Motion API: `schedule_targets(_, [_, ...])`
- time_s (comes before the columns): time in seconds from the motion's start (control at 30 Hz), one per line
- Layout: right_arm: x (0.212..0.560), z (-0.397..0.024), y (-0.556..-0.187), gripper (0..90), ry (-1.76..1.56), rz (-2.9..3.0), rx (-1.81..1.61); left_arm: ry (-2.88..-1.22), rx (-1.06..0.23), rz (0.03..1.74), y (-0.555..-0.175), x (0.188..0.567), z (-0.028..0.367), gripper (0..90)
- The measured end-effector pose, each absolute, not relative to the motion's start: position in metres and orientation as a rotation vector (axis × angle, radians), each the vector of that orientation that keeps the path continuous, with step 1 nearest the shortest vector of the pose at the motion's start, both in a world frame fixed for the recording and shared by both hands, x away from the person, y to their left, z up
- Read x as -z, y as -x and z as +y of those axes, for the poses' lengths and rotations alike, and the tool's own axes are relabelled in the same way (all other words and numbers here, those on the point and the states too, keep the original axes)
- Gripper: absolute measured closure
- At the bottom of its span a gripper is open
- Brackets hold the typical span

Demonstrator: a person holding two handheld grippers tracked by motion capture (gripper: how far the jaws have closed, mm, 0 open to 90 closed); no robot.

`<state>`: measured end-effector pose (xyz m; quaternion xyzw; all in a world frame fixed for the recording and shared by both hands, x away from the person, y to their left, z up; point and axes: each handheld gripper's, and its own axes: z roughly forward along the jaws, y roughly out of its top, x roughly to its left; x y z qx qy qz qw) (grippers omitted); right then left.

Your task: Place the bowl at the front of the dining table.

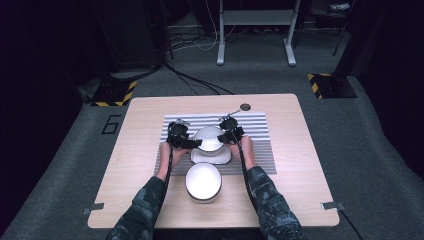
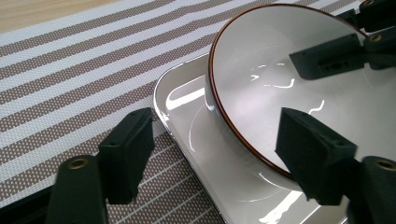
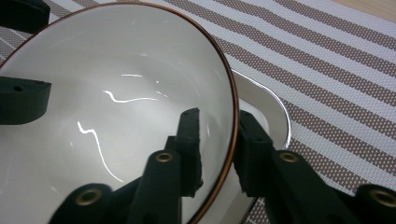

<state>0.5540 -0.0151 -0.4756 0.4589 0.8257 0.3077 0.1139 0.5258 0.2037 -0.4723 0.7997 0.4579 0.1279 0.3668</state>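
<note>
Both forearms, in camouflage sleeves, reach forward and end either side of the white bowl point(image 1: 209, 139). The left gripper point(image 1: 192, 143) sits at the bowl's left side, its jaws standing wide apart astride the rim: one pad hangs inside the bowl, the other well outside it, neither pressing on it. The right gripper point(image 1: 229, 136) sits at the bowl's right side, its jaws close together with the rim between them, one inside and one outside; a thin gap shows beside the inner pad. Both hands lie low, knuckles outward
</note>
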Motion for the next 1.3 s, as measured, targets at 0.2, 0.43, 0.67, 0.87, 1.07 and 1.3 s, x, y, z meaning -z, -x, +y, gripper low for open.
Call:
schedule_targets(0.2, [0.468, -0.019, -0.549, 37.1, -1.316, 2.399, -0.950, -2.061, -0.341, 1.183, -0.523, 0.471, 0.205, 16.2])
schedule_targets(0.43, [0.460, -0.026, -0.536, 12.5, -1.284, 2.394, -0.996, -2.050, -0.336, 1.170, -0.515, 0.464, 0.212, 10.1])
schedule_targets(0.67, [0.453, -0.034, -0.524, 5.5, -1.261, 2.373, -1.035, -2.049, -0.355, 1.172, -0.507, 0.461, 0.221, 4.7])
schedule_targets(0.87, [0.446, -0.045, -0.515, 4.5, -1.244, 2.347, -1.070, -2.041, -0.367, 1.156, -0.496, 0.460, 0.229, 3.6])
schedule_targets(1.07, [0.440, -0.057, -0.502, 4.3, -1.246, 2.317, -1.111, -2.046, -0.395, 1.122, -0.480, 0.455, 0.237, 3.1])
schedule_targets(1.3, [0.440, -0.073, -0.486, 4.1, -1.228, 2.291, -1.118, -2.050, -0.439, 1.089, -0.462, 0.449, 0.247, 3.0])
